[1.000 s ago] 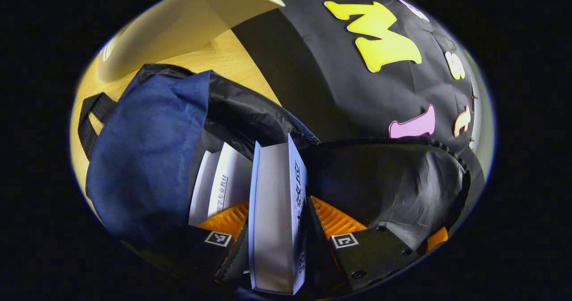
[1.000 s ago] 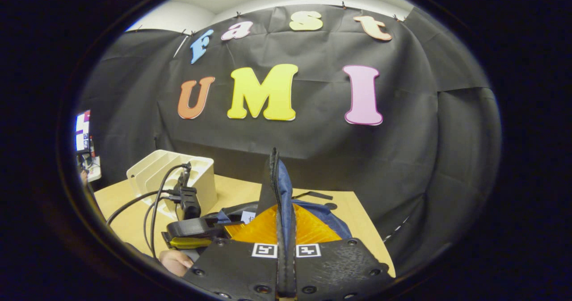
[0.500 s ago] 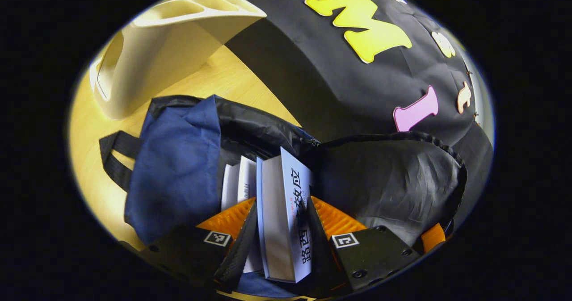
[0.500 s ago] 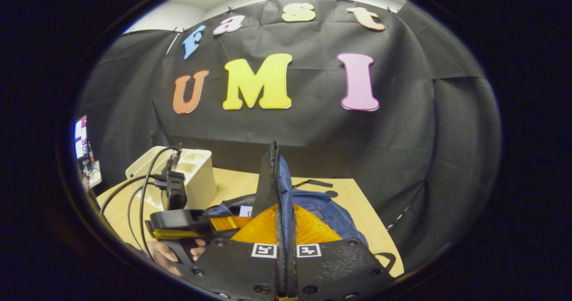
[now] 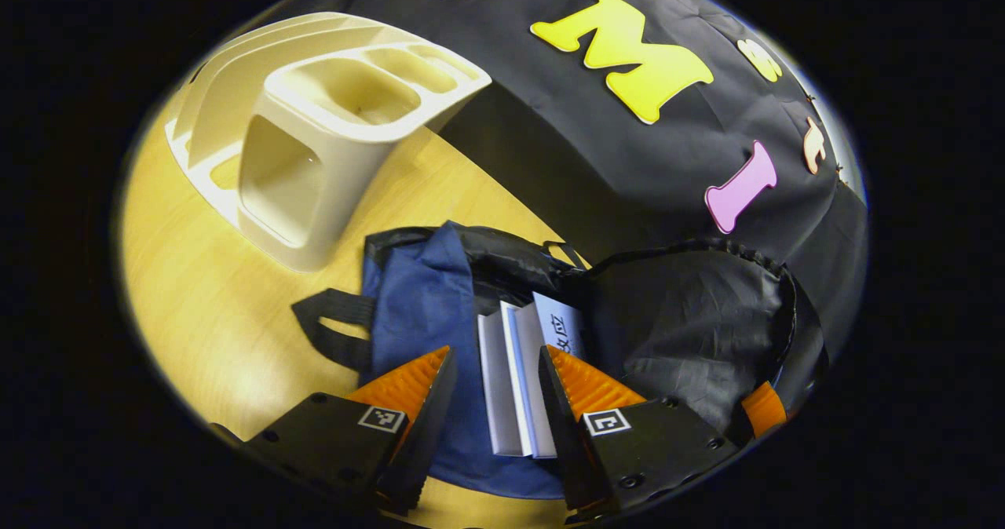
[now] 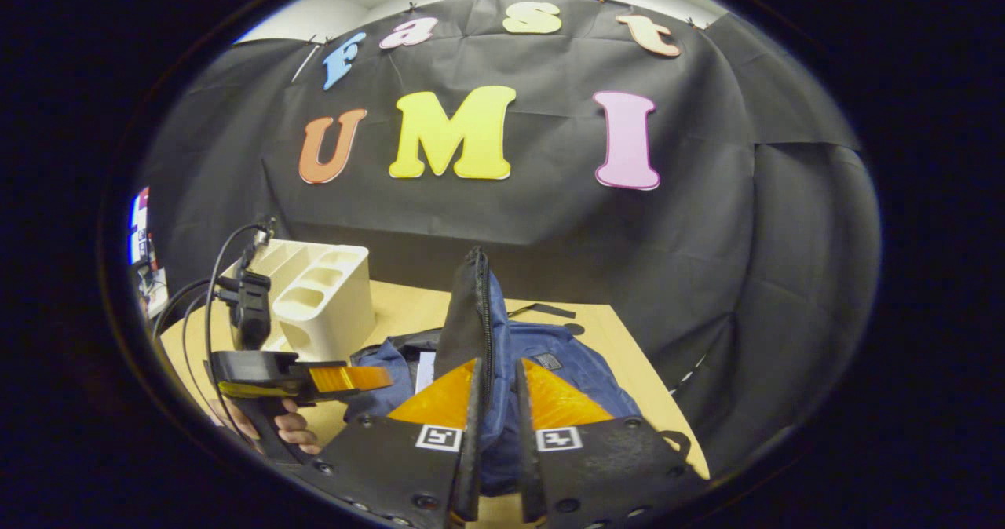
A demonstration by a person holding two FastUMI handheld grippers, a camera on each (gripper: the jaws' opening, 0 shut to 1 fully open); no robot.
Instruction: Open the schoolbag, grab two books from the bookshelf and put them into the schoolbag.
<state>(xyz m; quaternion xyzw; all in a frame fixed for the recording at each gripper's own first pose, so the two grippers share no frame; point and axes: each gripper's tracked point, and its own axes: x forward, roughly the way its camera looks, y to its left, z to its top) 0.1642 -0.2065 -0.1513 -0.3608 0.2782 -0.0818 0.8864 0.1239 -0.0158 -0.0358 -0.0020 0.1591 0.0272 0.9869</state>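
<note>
Plainly, the schoolbag [image 5: 424, 309] lies on the table [image 5: 188, 301], its flap [image 6: 469, 309] stood up between the right gripper [image 6: 496, 403] fingers, which appear barely parted; if released, the flap could fall over the mouth. Two books [image 5: 518, 380] rest inside, long axes running into the bag. The left gripper [image 5: 491, 403] is spread, empty, above them.

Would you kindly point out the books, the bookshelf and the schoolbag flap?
books [image 5: 514, 388]: left gripper view, white page edges.
bookshelf [image 5: 314, 168]: left gripper view, its front wall.
schoolbag flap [image 6: 469, 309]: right gripper view, its raised black edge.
</note>
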